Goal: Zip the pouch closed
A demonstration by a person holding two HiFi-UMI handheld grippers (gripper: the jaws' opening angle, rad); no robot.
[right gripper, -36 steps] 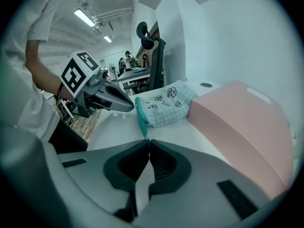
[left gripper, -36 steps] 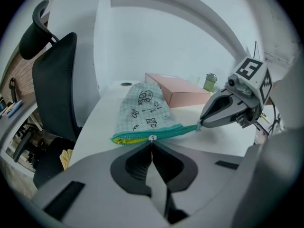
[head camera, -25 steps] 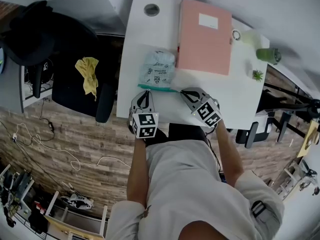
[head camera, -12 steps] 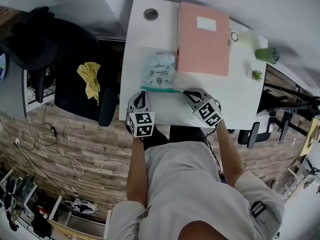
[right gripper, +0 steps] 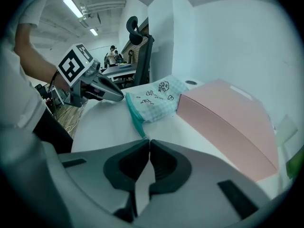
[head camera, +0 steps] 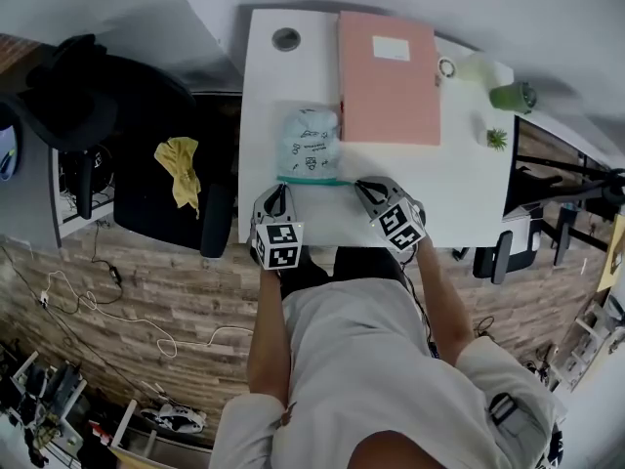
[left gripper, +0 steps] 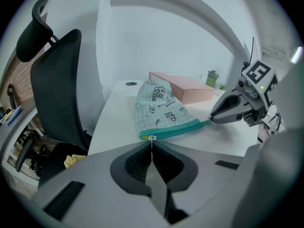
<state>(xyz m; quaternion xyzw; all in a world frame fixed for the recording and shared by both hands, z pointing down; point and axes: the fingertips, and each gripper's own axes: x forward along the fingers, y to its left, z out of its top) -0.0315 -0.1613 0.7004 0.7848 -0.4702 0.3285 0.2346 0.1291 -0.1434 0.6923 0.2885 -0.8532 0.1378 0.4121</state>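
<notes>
Pouch point(head camera: 309, 143) by table point(head camera: 469, 193) front edge | left claw point(head camera: 279, 190), right claw point(head camera: 359, 184) clamp its ends

pouch point(head camera: 309, 143) | mint check fabric w/ black doodles | teal zip point(head camera: 312, 180) on near edge | flat on white desk point(head camera: 459, 193), nr front

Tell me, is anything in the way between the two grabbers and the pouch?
No, nothing. The left gripper pinches the zipper pull, and the right gripper pinches the pouch at its other end.
</notes>
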